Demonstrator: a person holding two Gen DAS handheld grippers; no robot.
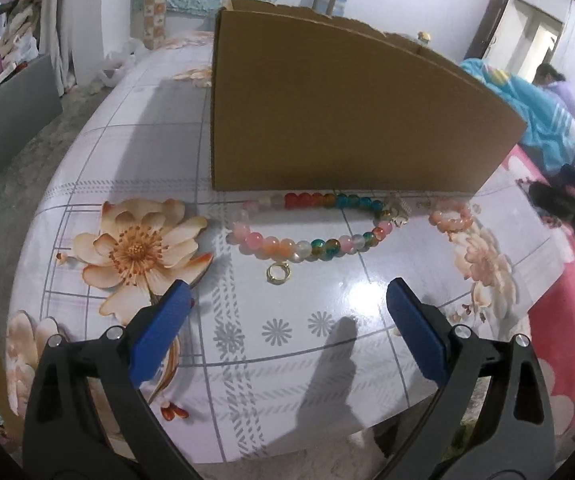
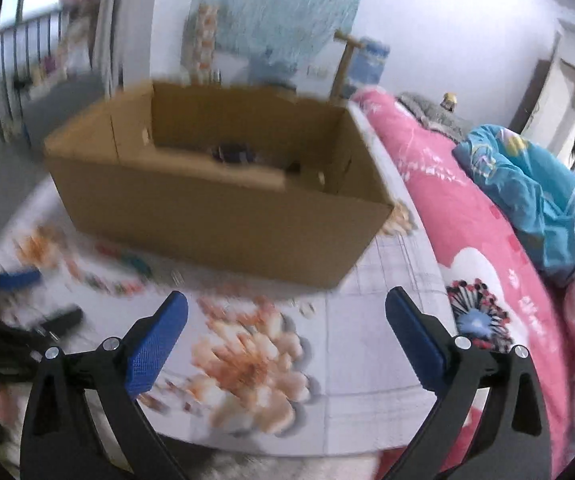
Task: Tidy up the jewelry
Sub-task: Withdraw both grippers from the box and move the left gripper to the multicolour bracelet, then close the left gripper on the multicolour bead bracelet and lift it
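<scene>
A multicoloured bead necklace [image 1: 307, 220] lies in a loop on the floral tablecloth just in front of a brown cardboard box [image 1: 327, 112]. A small gold ring [image 1: 276, 272] lies just below the necklace. A peach bead bracelet [image 1: 450, 216] lies to the right of it. My left gripper [image 1: 287, 300] is open and empty, hovering just short of the ring. My right gripper [image 2: 286, 304] is open and empty, above the table in front of the open box [image 2: 207, 208]; this view is blurred. The necklace shows there as a smear [image 2: 115, 268]. Dark items [image 2: 233, 153] lie inside the box.
The table's left edge drops to a grey floor [image 1: 15, 168]. A pink quilt [image 2: 467, 240] and a blue blanket [image 2: 535, 200] lie right of the table. My right gripper appears at the right edge of the left wrist view [image 1: 567, 192]. A person [image 1: 551, 80] stands by the door.
</scene>
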